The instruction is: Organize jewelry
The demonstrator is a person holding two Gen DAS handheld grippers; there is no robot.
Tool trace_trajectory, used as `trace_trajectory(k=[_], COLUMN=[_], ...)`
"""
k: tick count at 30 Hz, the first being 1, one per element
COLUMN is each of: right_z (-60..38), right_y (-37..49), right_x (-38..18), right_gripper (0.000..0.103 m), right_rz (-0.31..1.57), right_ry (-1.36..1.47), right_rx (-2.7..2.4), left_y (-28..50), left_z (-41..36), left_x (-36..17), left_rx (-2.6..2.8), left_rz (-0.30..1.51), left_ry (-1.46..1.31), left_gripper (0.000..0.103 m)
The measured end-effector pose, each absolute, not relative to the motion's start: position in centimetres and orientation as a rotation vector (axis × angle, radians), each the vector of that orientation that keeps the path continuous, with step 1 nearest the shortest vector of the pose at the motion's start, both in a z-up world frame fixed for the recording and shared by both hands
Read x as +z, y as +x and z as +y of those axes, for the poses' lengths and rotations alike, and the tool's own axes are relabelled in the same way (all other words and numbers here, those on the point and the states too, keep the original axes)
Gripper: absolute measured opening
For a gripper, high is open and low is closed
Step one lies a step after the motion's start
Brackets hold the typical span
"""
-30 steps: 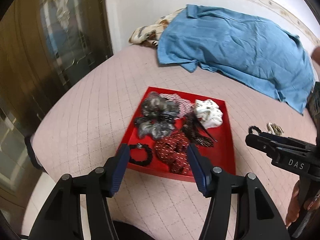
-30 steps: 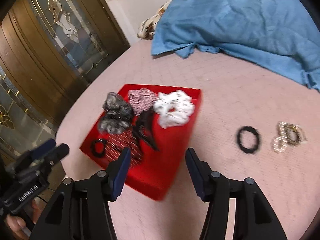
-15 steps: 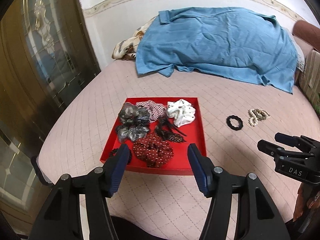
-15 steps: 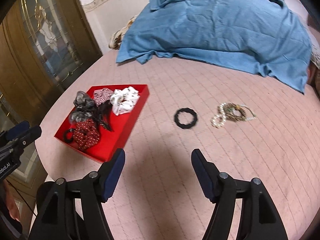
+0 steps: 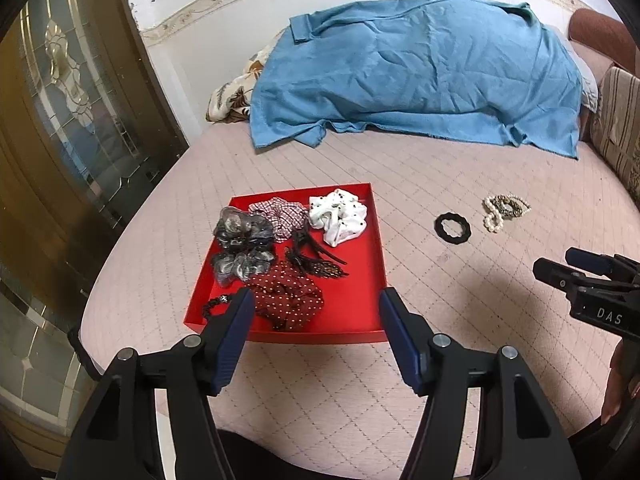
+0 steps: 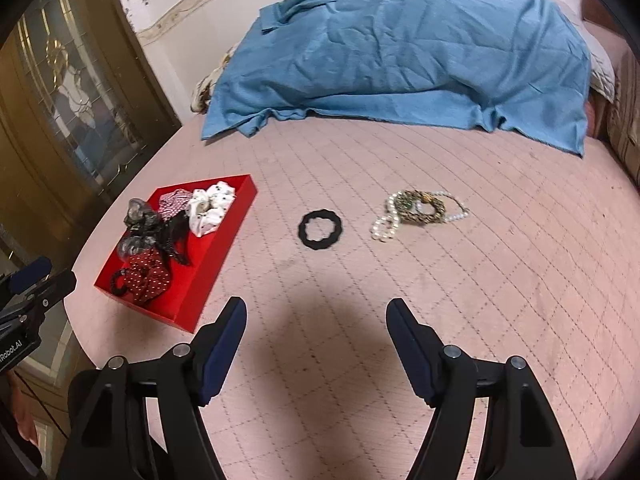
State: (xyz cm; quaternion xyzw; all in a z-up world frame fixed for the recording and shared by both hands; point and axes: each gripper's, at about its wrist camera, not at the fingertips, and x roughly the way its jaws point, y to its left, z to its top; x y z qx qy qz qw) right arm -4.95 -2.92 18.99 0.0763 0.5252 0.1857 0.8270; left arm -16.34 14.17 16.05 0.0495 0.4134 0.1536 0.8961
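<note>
1. The bed cover looks like matt quilted cloth, pink, a bit grubby in spots.
2. The red tray is smooth, could be card or plastic, can't tell.
3. The scrunchies in it are soft fabric; the grey one has a sheer sheen.
4. The beads look pearly and glossy.
5. The black ring is matt.
6. The blue sheet is wrinkled cloth.

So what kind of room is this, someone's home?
Most likely a bedroom in a home. The quilted pink bed fills the view, a rumpled blue sheet lies over bedding by the wall, and an ornate glass-panelled door stands to the left.
</note>
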Motion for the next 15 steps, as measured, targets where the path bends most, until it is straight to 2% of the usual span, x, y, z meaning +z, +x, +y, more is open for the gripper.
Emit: trace_trajectory(k=[15], right_z=[-8.5], right_y=[-2.9], right_x=[14.8], right_gripper=[0.077], right_rz=[1.176], right_ry=[0.212], right_rx=[0.291], left_y=[-10.3], left_z=[11.2], left_x=[12.5], left_rx=[0.181], left_rz=[0.955], left_ry=[0.032], left_gripper=[0.064])
